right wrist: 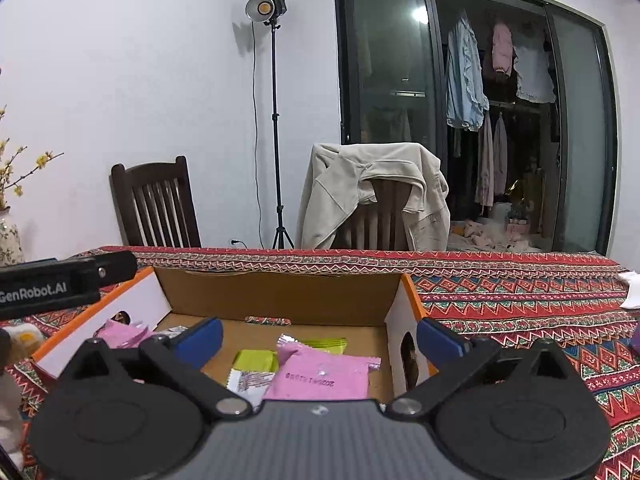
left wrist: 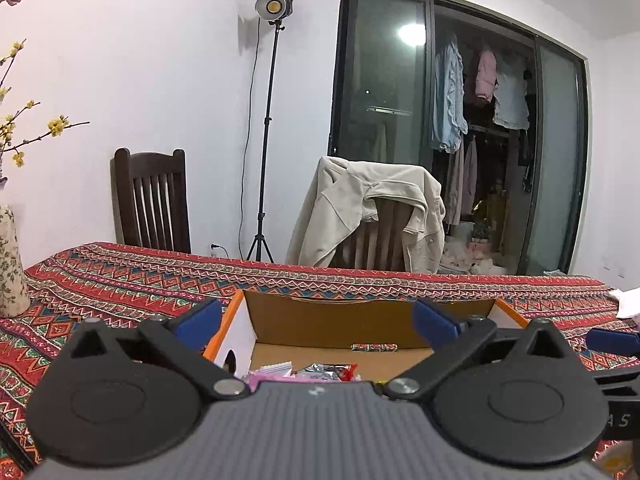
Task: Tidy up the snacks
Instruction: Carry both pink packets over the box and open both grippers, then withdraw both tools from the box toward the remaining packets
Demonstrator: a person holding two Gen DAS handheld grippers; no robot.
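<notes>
Right wrist view: both the right gripper and left gripper gape empty over the box; reach next for packets outside the box, not those inside.

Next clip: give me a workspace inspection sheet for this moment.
Surface: table under red patterned cloth.
Job's things: open cardboard box holding pink packet, green packet, more wrappers.
Clutter: white paper at right edge; floral vase on the left.
Grippers: left claw and right claw both open, empty.
Cables: lamp cord down the wall.
Surroundings: light stand, dark chair, jacket-draped chair, hanging clothes.
</notes>
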